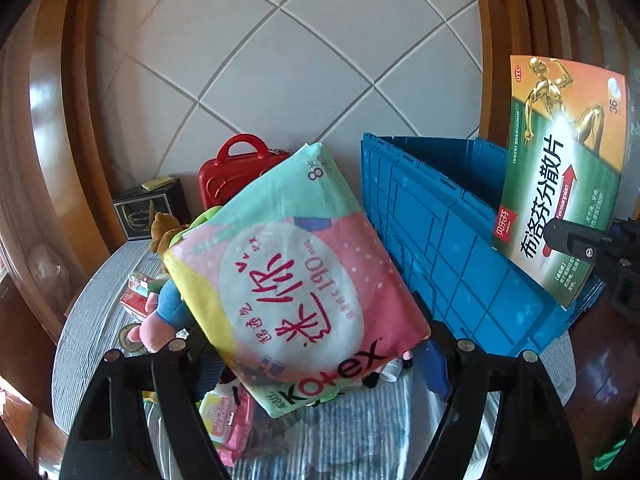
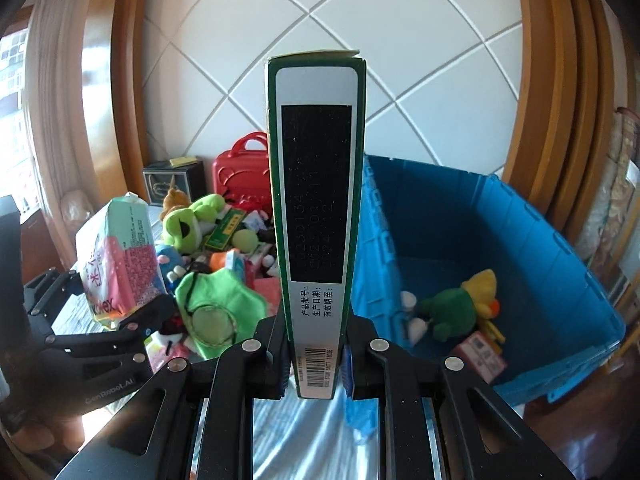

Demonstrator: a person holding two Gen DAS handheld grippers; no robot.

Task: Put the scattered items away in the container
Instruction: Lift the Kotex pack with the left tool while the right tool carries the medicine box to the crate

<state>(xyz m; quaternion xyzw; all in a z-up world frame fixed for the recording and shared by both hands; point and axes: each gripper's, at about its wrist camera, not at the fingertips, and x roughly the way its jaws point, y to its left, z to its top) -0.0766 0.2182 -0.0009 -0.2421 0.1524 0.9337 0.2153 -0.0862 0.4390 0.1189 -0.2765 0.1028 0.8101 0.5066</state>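
Observation:
A pastel Kotex pad pack (image 1: 296, 280) fills the left wrist view, and my left gripper (image 1: 320, 346) is shut on its lower end. To its right stands the blue crate (image 1: 440, 240). In the right wrist view my right gripper (image 2: 316, 360) is shut on a green medicine box (image 2: 316, 220), held upright and edge-on, left of the crate (image 2: 560, 232). The same box (image 1: 560, 180) shows its front above the crate's near wall, with the right gripper (image 1: 580, 244) on it. The left gripper (image 2: 108, 300) with the pad pack (image 2: 120, 256) is at the left.
A green plush toy (image 2: 452, 308) and a pink box (image 2: 480, 356) lie inside the crate. A pile of plush toys and packets (image 2: 208, 240) covers the cloth-covered table. Behind it stand a red mini suitcase (image 1: 236, 172) and a black box (image 1: 148, 208). A wipes pack (image 1: 224, 412) lies near.

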